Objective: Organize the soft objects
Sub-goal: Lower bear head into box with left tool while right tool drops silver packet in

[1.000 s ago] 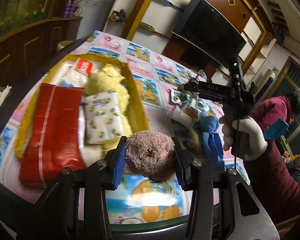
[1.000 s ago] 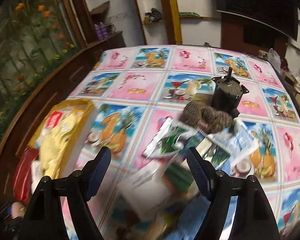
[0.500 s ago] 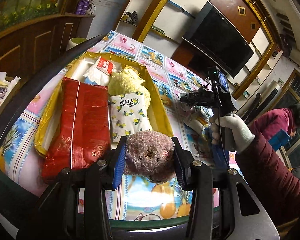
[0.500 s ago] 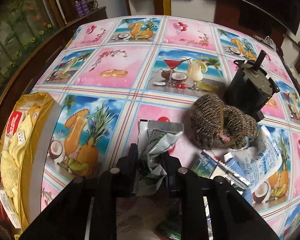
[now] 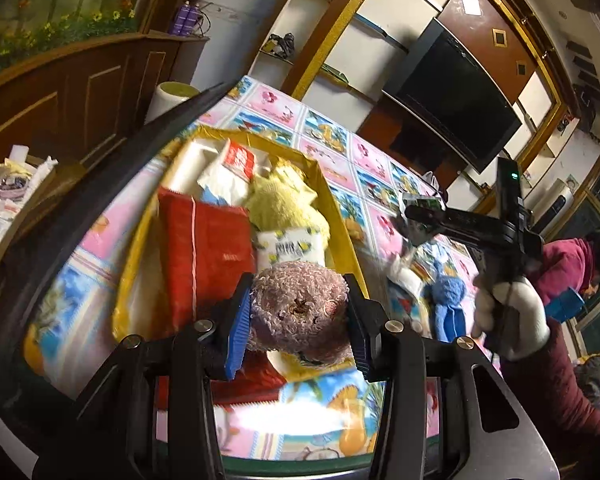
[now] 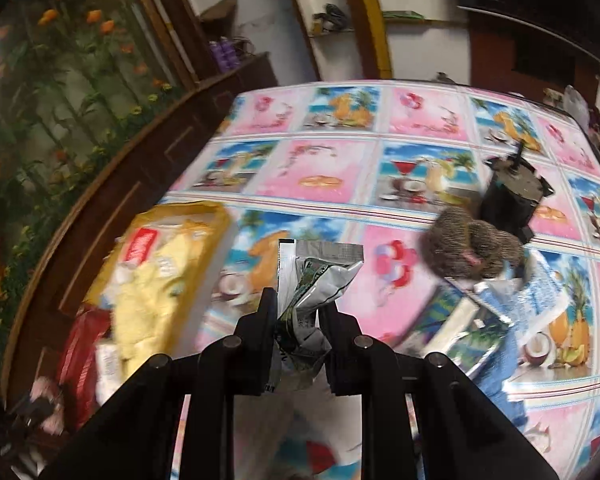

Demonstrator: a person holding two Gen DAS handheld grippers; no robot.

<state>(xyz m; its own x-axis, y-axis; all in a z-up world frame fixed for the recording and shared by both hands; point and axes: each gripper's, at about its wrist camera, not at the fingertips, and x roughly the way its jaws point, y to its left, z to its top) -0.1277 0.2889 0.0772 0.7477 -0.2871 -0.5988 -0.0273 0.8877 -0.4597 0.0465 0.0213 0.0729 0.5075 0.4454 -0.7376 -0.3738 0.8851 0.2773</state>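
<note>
My left gripper [image 5: 296,316] is shut on a pink fuzzy knitted toy [image 5: 300,308], held over the near end of a yellow tray [image 5: 342,216]. The tray holds a red packet [image 5: 212,252], a yellow plush [image 5: 284,200], a white tissue pack with yellow print [image 5: 292,246] and white packets. My right gripper [image 6: 300,312] is shut on a crumpled silver-green foil packet [image 6: 320,276], lifted above the table; it also shows in the left wrist view as the right gripper [image 5: 410,218] in a white-gloved hand [image 5: 512,320]. A brown knitted toy [image 6: 472,246] and a blue knitted toy [image 5: 446,300] lie on the table.
The table wears a pink and blue fruit-print cloth [image 6: 320,168]. A black motor-like object [image 6: 512,196] stands behind the brown toy, among loose packets [image 6: 528,304]. A dark wooden cabinet [image 5: 72,92] runs along the left. A person in a red jacket [image 5: 568,264] is at far right.
The right gripper went from open to shut on the foil packet and lifted it off the table, swinging left toward the tray. The left gripper carried the pink toy nearer over the tray.
</note>
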